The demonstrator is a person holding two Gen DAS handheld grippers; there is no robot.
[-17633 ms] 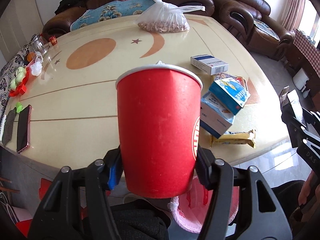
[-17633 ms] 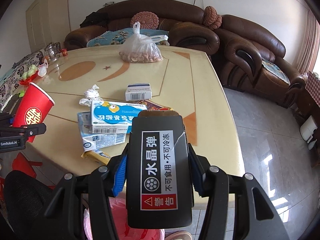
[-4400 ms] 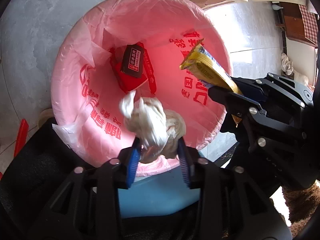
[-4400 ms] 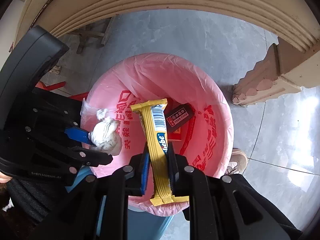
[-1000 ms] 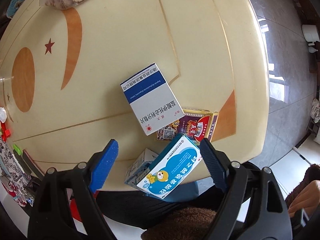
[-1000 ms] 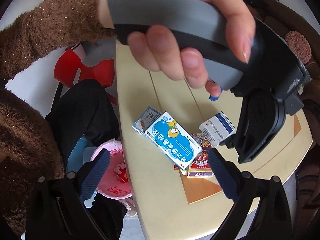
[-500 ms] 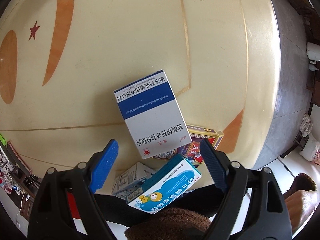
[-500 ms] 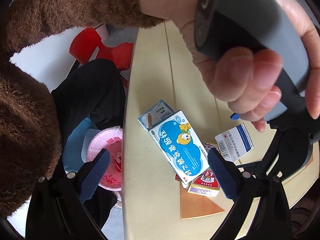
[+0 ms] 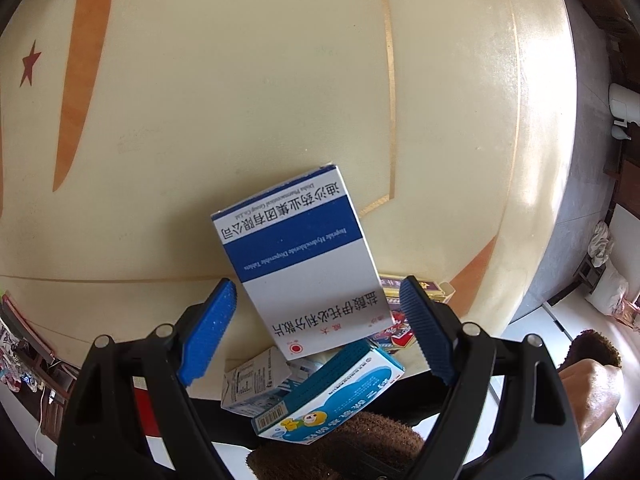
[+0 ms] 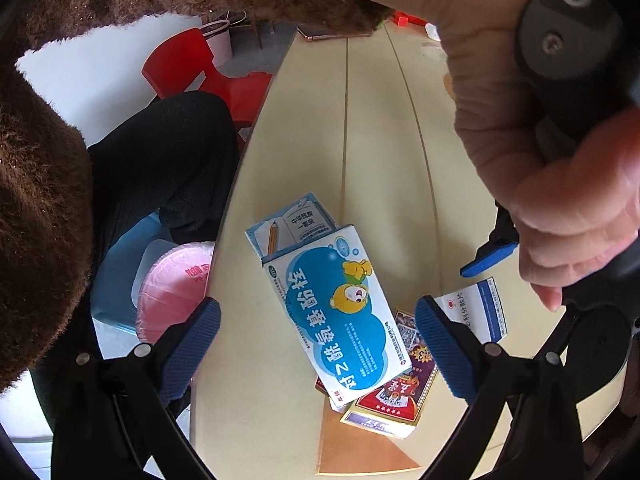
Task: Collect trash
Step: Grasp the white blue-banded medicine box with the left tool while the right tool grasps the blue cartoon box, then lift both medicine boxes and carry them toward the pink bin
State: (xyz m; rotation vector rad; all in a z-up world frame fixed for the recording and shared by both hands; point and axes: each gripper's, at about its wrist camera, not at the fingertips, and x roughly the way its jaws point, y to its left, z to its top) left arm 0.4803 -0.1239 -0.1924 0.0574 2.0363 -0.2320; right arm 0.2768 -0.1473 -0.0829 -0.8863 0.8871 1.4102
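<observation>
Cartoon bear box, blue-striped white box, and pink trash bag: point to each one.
cartoon bear box (image 10: 340, 312), right wrist view, blue printed top face
blue-striped white box (image 9: 296, 256), left wrist view, blue band
pink trash bag (image 10: 172, 284), right wrist view, visible liner

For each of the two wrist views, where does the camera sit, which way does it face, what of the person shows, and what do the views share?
Left wrist: on the left gripper, facing down at a white-and-blue box on the table; a brown sleeve shows.
Right wrist: on the right gripper, facing down at a bear box; the left hand and sleeve show.
Shared: both boxes, table.
</observation>
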